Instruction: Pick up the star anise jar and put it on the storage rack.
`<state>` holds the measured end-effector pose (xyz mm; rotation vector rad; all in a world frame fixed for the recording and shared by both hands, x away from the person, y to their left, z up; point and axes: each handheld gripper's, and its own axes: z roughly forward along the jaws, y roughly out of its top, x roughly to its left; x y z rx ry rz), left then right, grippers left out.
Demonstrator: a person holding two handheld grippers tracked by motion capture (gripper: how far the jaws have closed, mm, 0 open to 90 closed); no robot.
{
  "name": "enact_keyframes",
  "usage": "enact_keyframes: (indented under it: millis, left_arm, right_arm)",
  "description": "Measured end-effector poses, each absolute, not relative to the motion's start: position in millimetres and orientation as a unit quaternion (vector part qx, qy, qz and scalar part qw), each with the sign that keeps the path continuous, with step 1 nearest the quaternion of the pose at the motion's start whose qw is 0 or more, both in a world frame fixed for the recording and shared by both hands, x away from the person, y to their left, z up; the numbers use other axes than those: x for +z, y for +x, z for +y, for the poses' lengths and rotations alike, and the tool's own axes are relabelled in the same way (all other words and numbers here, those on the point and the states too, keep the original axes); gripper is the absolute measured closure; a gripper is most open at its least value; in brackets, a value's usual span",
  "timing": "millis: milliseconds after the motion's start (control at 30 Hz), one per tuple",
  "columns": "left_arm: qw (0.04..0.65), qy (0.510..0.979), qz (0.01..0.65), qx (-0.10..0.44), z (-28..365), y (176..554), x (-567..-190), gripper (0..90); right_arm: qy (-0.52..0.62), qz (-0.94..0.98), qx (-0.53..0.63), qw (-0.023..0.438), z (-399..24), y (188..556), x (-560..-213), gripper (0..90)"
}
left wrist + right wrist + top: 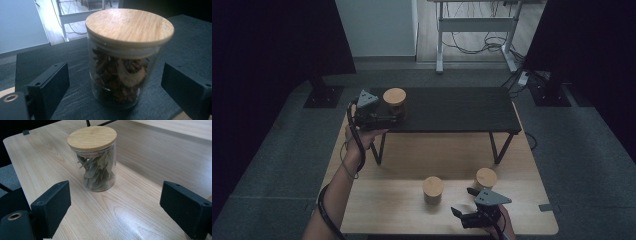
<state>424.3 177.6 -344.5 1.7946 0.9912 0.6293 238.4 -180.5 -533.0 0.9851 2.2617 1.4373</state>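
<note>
three lidded jars share a light wooden tabletop (377, 200) that carries a low black shelf (452, 110). one jar (125, 57), with dark brown contents, stands on the shelf's left end between the wide-open jaws of the left hand-held gripper (379, 117); they seem clear of the glass. the right hand-held gripper (469, 202), at the near edge, is open too and holds nothing, facing a jar of green leaves (96, 157). another jar (486, 178) stands near it.
</note>
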Motion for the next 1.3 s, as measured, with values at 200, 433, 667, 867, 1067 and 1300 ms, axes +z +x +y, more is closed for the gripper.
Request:
enact_keyframes:
  millis: [200, 433, 667, 867, 1067, 1300]
  left_arm:
    - [0.485, 0.733, 0.401, 0.257, 183.3, 414.4, -345.1, 7.9]
    - [0.496, 0.726, 0.399, 0.26, 192.8, 399.1, -347.0, 7.8]
    - [0.506, 0.72, 0.399, 0.257, 200.8, 384.0, -355.7, 7.8]
    - [0.516, 0.714, 0.399, 0.253, 208.7, 373.3, -363.3, 7.8]
    - [0.531, 0.707, 0.398, 0.245, 215.7, 358.3, -372.8, 8.1]
    - [0.542, 0.703, 0.395, 0.237, 223.4, 336.8, -391.5, 8.2]
  right_arm:
    - [0.345, 0.782, 0.499, 0.142, -180.5, 239.0, -533.5, 9.3]
    - [0.345, 0.781, 0.5, 0.145, -179.8, 239.9, -531.3, 9.3]
    - [0.343, 0.783, 0.499, 0.142, -178.7, 240.3, -532.9, 9.3]
    - [0.344, 0.782, 0.5, 0.143, -179.1, 240.3, -532.7, 9.3]
    - [0.34, 0.784, 0.5, 0.144, -178.0, 238.3, -531.5, 9.3]
    - [0.337, 0.786, 0.498, 0.146, -177.3, 238.1, -531.7, 9.2]
